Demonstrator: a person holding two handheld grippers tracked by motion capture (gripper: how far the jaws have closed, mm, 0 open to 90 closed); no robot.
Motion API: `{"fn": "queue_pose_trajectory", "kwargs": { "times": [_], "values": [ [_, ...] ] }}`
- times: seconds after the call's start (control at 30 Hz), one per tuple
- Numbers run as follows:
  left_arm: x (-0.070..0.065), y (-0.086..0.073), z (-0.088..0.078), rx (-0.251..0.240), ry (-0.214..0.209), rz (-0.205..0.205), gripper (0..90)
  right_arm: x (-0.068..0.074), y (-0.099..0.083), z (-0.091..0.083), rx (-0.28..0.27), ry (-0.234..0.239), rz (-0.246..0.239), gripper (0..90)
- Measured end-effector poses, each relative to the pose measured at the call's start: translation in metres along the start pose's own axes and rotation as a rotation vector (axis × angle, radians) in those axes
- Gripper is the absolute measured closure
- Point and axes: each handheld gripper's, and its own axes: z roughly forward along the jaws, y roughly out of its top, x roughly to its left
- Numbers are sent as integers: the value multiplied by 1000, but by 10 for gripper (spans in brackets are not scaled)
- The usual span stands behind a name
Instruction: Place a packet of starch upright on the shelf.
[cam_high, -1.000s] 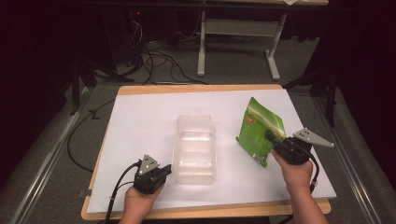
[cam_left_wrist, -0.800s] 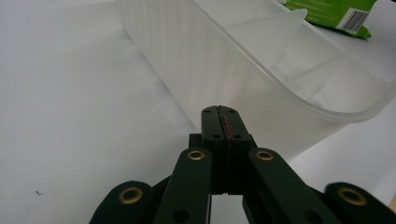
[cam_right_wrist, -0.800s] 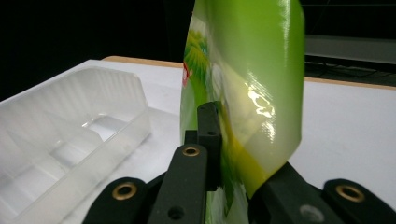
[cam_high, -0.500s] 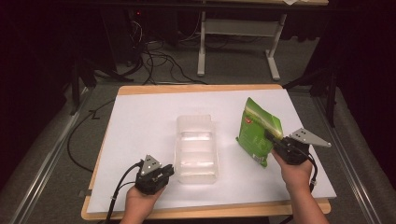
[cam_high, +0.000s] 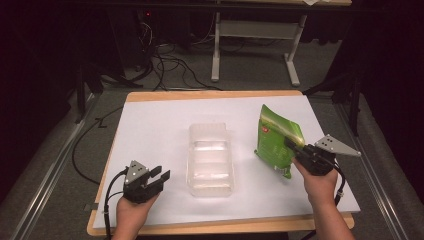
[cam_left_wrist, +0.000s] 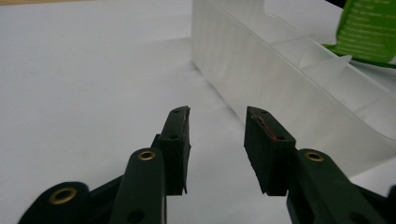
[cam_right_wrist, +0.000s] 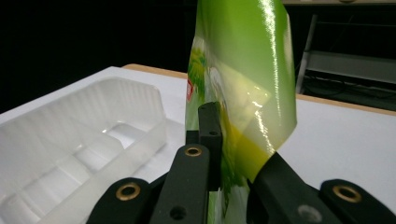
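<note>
A green snack pouch (cam_high: 276, 138) stands lifted on its edge at the right of the white table, and my right gripper (cam_high: 295, 147) is shut on its lower right side. The right gripper view has the pouch (cam_right_wrist: 243, 88) pinched between the two black jaws, with the gripper (cam_right_wrist: 231, 161) tilted toward the tray. A clear plastic tray (cam_high: 210, 159) with several compartments lies at the table's middle. My left gripper (cam_high: 159, 176) rests near the front left, open, with nothing between its jaws. In the left gripper view the gripper (cam_left_wrist: 217, 135) points at the tray's side wall (cam_left_wrist: 289, 88).
The white sheet (cam_high: 160, 125) covers a wooden tabletop whose edge (cam_high: 210, 94) shows at the back. Behind the table stand a metal desk frame (cam_high: 255, 35) and loose cables (cam_high: 170, 65) on the floor. A cable (cam_high: 82, 155) trails off the table's left side.
My right gripper has raised the pouch more upright and shifted it slightly left toward the tray. My left gripper has edged a little toward the tray.
</note>
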Motion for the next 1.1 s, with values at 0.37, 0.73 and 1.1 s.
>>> {"fn": "queue_pose_trajectory", "kwargs": {
  "times": [0.37, 0.73, 1.1],
  "values": [
    [6, 0, -1, 8, 35, 6, 525, 6, 12, 2, -48, 78, -4, 900],
    [9, -1, -2, 7, 37, 6, 519, 14, 28, 13, -62, 165, -20, 900],
    [13, -1, -3, 12, 44, -1, 503, 34, 52, 30, -87, 267, -45, 900]
  ]
}}
